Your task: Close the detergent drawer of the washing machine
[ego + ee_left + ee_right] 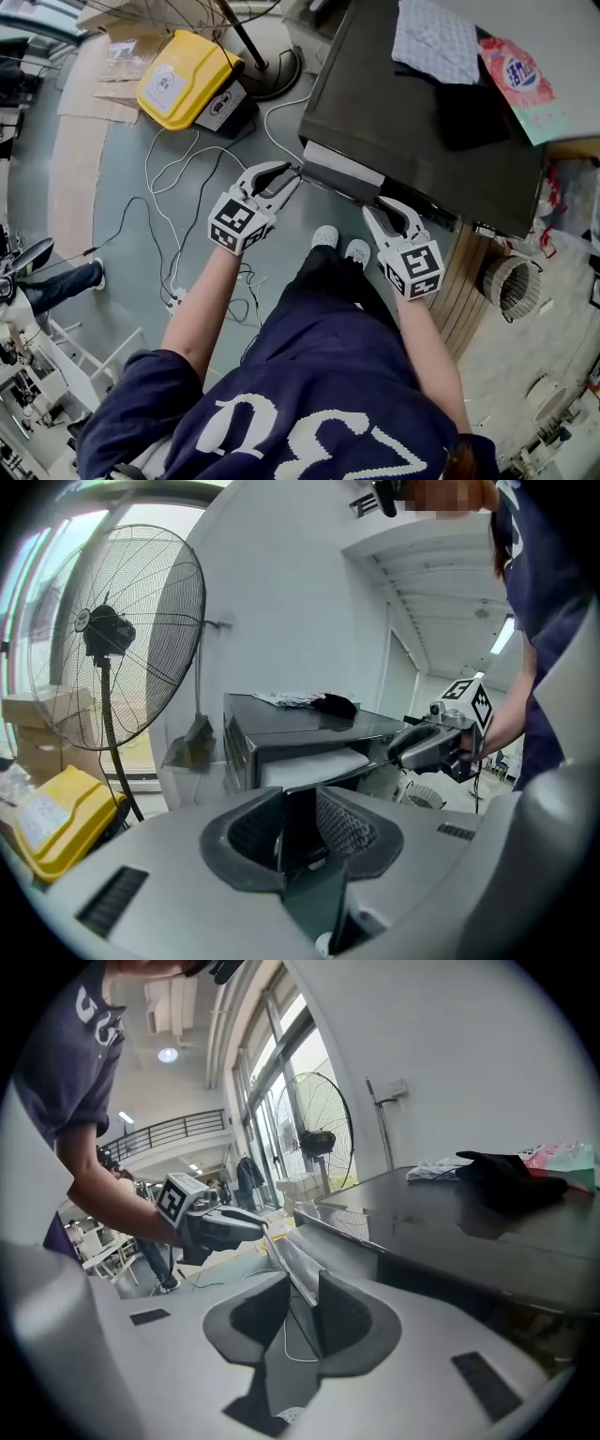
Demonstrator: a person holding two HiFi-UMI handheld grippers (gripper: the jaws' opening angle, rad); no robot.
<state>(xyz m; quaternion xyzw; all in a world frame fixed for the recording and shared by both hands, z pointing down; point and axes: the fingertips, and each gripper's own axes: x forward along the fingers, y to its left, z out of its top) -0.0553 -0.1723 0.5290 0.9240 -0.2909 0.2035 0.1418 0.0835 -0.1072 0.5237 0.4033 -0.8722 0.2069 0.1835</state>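
The dark washing machine point(403, 122) stands ahead with its detergent drawer point(342, 161) pulled out, the white inside showing above a dark front panel point(339, 186). My left gripper point(289, 174) is at the panel's left end; in the left gripper view point(300, 829) the dark panel fills the gap and both pads sit against it. My right gripper point(382, 206) is at the panel's right end. In the right gripper view point(302, 1312) the thin panel edge point(292, 1265) runs between the jaws beside one pad, with a gap to the other.
A patterned cloth point(436, 37), a black item point(473, 112) and a pink detergent bag point(520, 80) lie on the machine's top. On the floor are a yellow box point(183, 80), a fan's base point(272, 70), loose cables point(178, 216) and my feet point(337, 246).
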